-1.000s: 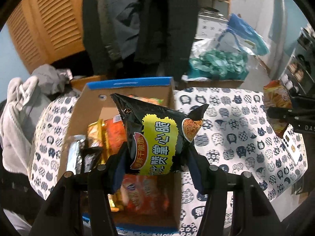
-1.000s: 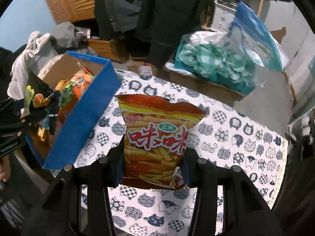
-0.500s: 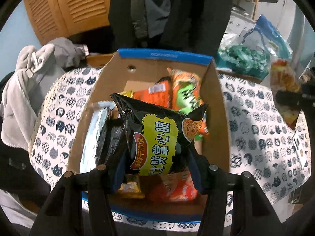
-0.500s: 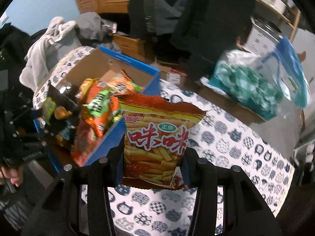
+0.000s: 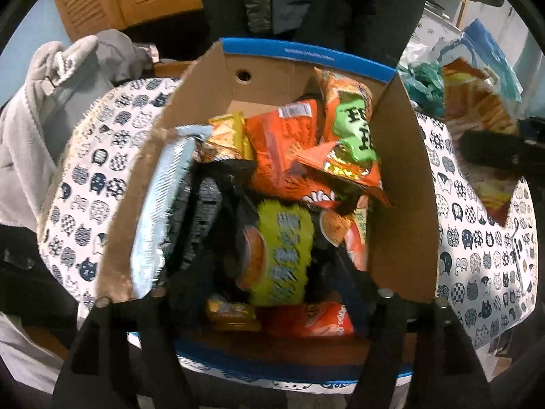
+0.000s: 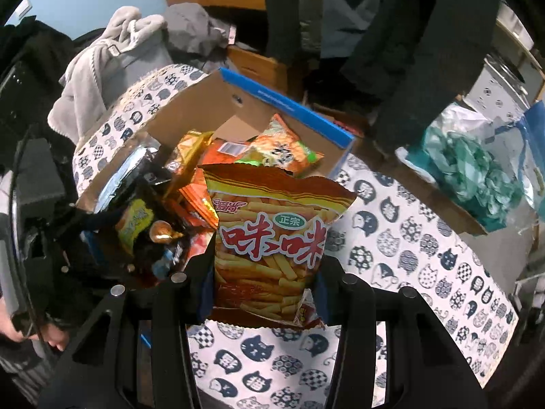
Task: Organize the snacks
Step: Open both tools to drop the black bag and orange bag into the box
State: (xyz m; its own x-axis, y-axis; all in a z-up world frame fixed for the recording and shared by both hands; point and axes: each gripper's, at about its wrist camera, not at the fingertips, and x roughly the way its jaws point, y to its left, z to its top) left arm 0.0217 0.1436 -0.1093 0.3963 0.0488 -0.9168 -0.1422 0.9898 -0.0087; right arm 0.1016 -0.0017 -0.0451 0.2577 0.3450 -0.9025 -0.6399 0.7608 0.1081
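Ana: Snacks fill most of the cardboard box (image 5: 402,177), the one with the blue rim. What does the left gripper (image 5: 272,293) have?

Ben: A black snack bag with a yellow label (image 5: 282,255), pinched between its two fingers. That bag is blurred, but it sits low inside the box, among the other packets.

Ana: Which packets?

Ben: An orange packet with a green patch (image 5: 354,126) leans on the far right wall, a plain orange one (image 5: 279,146) lies beside it, and a silver-edged packet (image 5: 163,204) stands along the left wall. Another red-orange one (image 5: 327,320) lies at the near end, under the gripper.

Ana: And the right gripper (image 6: 265,283)?

Ben: Closed on the red and yellow fries bag (image 6: 272,245). It grips the lower sides, and the bag stands upright between the fingers, its top edge crumpled.

Ana: Is that one in the box?

Ben: No. It is held beside the box's right wall, above the tablecloth with the cat print (image 6: 408,248). From the left wrist view it shows at the far right, outside the cardboard.

Ana: Anything behind?

Ben: A grey fleece garment (image 6: 102,54) past the box on the left, and a clear bag of teal cloth (image 6: 470,170) on the right, beyond the table edge
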